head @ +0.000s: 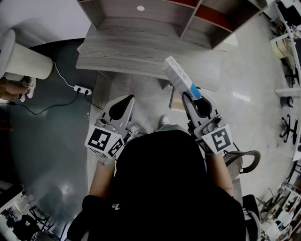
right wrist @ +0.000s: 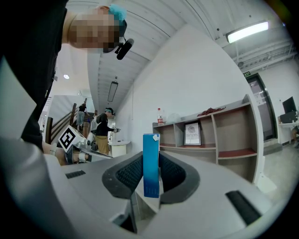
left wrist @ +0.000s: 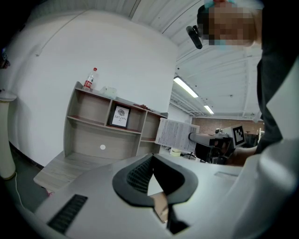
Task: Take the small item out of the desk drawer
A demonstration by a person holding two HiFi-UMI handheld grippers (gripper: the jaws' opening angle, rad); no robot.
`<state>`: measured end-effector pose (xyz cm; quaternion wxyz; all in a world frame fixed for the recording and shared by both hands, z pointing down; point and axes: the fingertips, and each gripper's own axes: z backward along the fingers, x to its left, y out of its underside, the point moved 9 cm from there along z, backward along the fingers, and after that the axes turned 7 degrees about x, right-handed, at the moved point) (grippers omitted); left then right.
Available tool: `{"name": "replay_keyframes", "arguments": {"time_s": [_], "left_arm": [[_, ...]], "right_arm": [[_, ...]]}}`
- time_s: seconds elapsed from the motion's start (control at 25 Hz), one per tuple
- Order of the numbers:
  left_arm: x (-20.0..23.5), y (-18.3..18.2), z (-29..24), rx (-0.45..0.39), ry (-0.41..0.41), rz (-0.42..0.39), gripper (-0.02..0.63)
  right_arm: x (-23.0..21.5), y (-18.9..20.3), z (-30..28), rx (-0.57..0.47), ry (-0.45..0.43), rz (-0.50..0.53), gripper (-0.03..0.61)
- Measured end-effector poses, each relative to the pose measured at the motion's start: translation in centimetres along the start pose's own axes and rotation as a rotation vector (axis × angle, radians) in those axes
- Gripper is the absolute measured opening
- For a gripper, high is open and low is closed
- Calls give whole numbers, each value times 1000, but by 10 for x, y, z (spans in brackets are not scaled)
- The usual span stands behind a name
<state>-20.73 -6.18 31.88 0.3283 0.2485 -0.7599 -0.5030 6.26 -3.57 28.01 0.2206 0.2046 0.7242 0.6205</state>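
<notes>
A long narrow box (head: 181, 76), white with a blue end, sticks out forward from my right gripper (head: 192, 95), which is shut on its blue end above the desk's (head: 141, 54) front edge. The right gripper view shows the box (right wrist: 151, 172) standing upright between the dark pads (right wrist: 131, 173). In the left gripper view the same box (left wrist: 175, 135) shows its white printed face. My left gripper (head: 126, 100) hangs lower left of the desk, shut with nothing in it. Its jaws (left wrist: 151, 158) meet at the tip. No drawer can be made out.
A wooden shelf unit (head: 155, 14) stands on the desk, with a framed picture (left wrist: 120, 116) inside and a bottle (left wrist: 89, 79) on top. A white column (head: 26, 59) and a power strip (head: 83, 89) with cable are on the floor at left. People (right wrist: 106, 128) stand far off.
</notes>
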Motion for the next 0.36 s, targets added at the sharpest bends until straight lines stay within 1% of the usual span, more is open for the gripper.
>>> {"name": "replay_keyframes", "arguments": {"time_s": [0.36], "left_arm": [[3,4,-1,2,-2,-2,8]], "right_arm": [[-2,5,-1,7,9,-10,78]]}}
